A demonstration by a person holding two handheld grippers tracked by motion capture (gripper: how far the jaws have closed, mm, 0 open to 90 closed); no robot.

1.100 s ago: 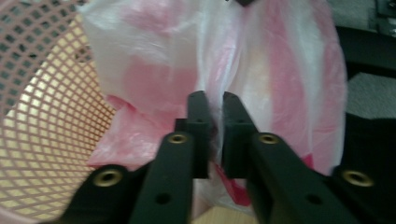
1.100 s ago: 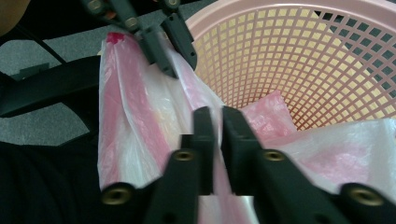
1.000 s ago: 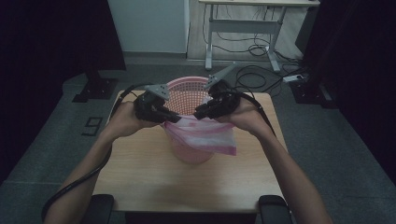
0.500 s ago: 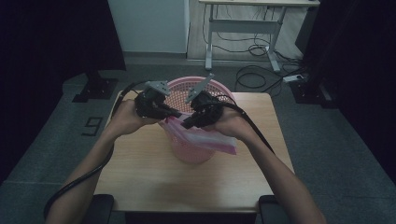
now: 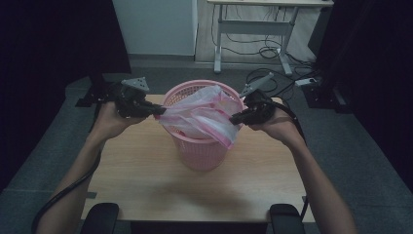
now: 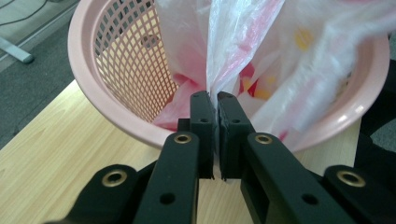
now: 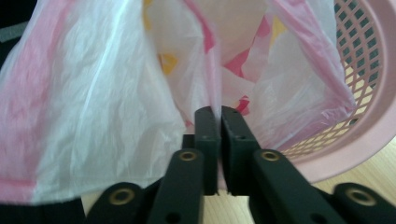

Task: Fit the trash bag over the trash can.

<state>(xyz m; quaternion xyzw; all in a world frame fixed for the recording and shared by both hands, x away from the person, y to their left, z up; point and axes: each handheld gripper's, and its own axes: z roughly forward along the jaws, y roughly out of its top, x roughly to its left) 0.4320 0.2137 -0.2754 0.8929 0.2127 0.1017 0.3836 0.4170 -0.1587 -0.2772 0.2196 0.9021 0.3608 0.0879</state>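
A thin, translucent plastic bag [image 5: 204, 117] with pink bands and yellow and red print is stretched over the mouth of a pink lattice waste basket [image 5: 199, 151], at the centre of the high view. The film is judged to be very light, limp and slippery, liable to tear or slide if pulled hard; it is best taken at the rim edge, where the layers bunch and give the fingers something to bite.

The left gripper [image 6: 212, 100] is seen with its fingers pressed together on a pinch of the bag's edge at the basket's left rim. The right gripper [image 7: 215, 114] is likewise clamped on a fold of film at the right rim, its fingers having just parted slightly while the film is kept between them.

The basket is of rigid moulded plastic, round and tapered, with a smooth lip. It stands on a pale wood-grain worktop [image 5: 146, 170].
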